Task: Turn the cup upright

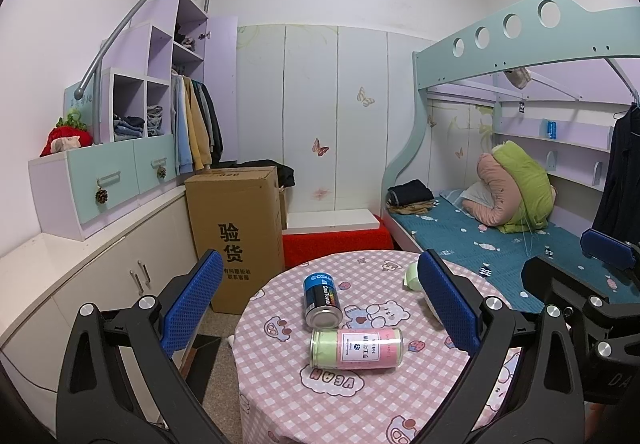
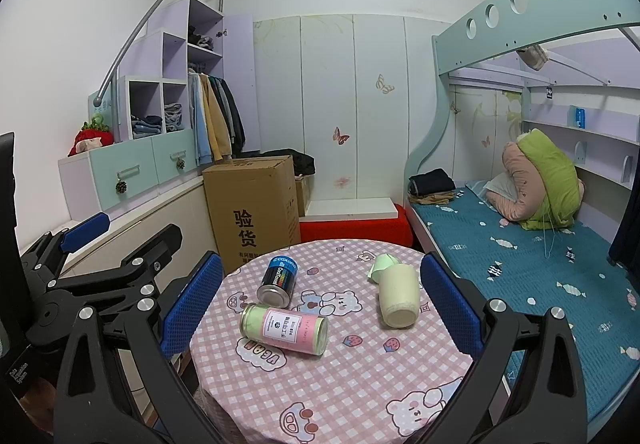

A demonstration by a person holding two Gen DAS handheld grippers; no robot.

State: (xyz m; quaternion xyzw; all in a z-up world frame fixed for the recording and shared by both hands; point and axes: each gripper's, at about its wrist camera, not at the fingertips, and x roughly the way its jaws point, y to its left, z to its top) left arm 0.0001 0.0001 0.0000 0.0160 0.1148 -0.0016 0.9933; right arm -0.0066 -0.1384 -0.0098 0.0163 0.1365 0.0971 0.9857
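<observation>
A pale cream cup (image 2: 398, 296) lies on its side on the round table (image 2: 320, 376), its base towards me, right of centre. In the left wrist view it is mostly hidden behind the right finger (image 1: 448, 304). My right gripper (image 2: 320, 308) is open and empty above the table's near side, the cup just inside its right finger (image 2: 452, 308). My left gripper (image 1: 320, 304) is open and empty, over the table's left part; it shows at the left of the right wrist view (image 2: 120, 240).
A blue-black can (image 2: 278, 280) and a pink-green can (image 2: 284, 328) lie on their sides left of the cup. A green paper piece (image 2: 380, 266) lies behind the cup. A cardboard box (image 2: 252, 212) stands behind the table, a bed (image 2: 520, 256) to the right.
</observation>
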